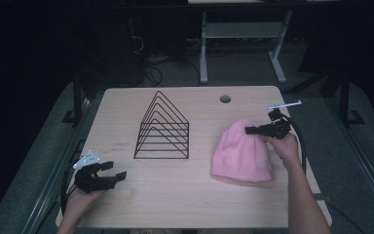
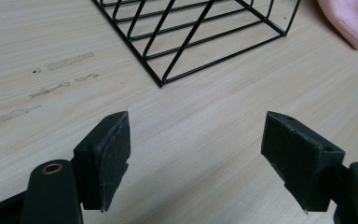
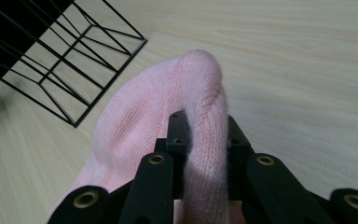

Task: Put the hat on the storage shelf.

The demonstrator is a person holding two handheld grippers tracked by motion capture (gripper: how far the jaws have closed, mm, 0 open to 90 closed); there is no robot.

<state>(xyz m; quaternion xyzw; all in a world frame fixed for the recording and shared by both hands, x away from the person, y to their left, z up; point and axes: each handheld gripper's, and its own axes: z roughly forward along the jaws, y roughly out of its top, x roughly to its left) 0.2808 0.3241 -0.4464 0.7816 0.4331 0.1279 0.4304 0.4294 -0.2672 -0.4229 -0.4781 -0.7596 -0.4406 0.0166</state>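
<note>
We see a soft pink knitted beanie (image 1: 242, 153) lying right of centre on the pale wooden table (image 1: 175, 195), its fabric ribbed and fuzzy. Our right gripper (image 1: 249, 130) is clenched on a raised fold at its upper edge, while our left gripper (image 1: 117, 170), at lower left, is spread wide and holds nothing.

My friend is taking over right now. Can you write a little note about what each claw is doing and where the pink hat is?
Right gripper: shut on a fold of the pink hat, pinching its top edge; the rest of the hat lies on the table.
Left gripper: open, holding nothing, near the front left of the table.
Black wire rack: stands mid-table, left of the hat, untouched.
Done: hat gripped.
Left: probably lifting the hat and moving it, perhaps toward the rack; the left gripper could help.
</note>
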